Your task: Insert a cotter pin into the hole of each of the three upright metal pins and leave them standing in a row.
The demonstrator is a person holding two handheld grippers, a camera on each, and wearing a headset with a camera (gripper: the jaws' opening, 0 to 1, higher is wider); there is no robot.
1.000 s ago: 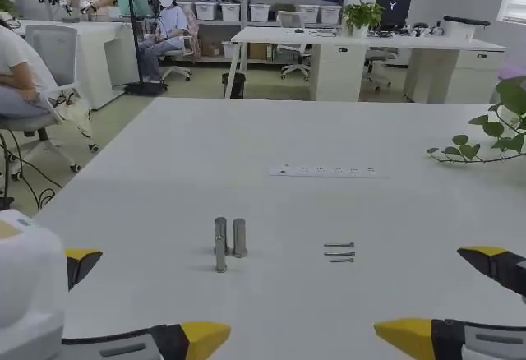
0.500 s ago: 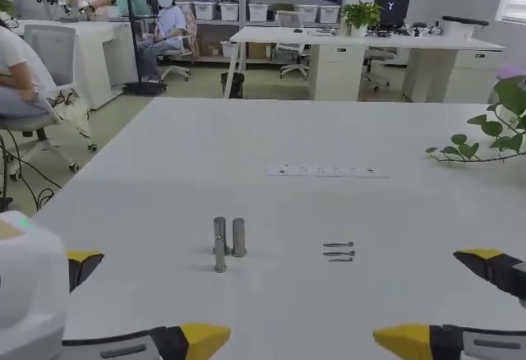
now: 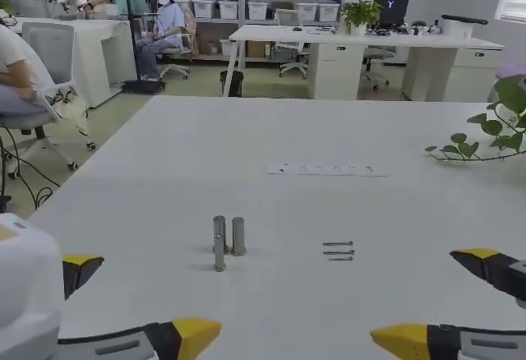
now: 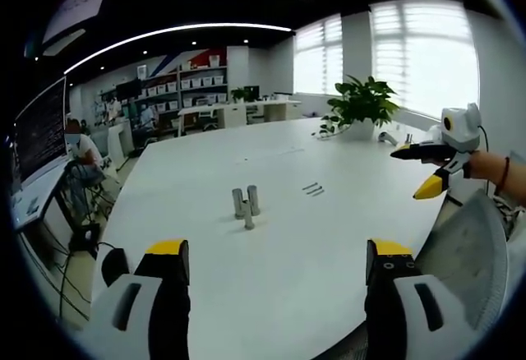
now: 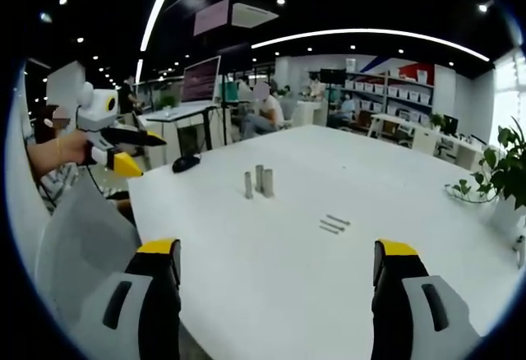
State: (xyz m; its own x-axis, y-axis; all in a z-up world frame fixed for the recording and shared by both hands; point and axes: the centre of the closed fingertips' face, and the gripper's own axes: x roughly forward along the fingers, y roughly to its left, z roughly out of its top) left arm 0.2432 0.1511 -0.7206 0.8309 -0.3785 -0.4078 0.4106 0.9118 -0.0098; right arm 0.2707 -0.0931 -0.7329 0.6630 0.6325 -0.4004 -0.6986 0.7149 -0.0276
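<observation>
Your left gripper (image 3: 140, 298) hangs at the near left edge of the white surface (image 3: 148, 171). Its yellow-tipped jaws are spread wide and hold nothing. It sits well short of every part.

To the right of it, around the middle of the surface, stand the three metal pins (image 3: 228, 241). All three are upright and bunched in a tight cluster. Two stand side by side at the back, and the third stands just in front of the left one. In the head view that front pin overlaps the one behind it, so you cannot tell whether they touch. Their holes are too small to make out.

Further right, clearly apart from the cluster, lie the three cotter pins (image 3: 338, 251). They rest flat on the surface, parallel to each other, stacked near to far in a short column, with small gaps between them.

Beyond both groups, a flat white power strip (image 3: 327, 169) lies across the far middle of the surface.

Your right gripper (image 3: 434, 297) hangs at the near right edge. Its jaws are also spread wide with nothing between them. It is nearer to the cotter pins than to the metal pins, but touches neither.

At the far right edge, a trailing green plant (image 3: 485, 142) reaches onto the surface.
</observation>
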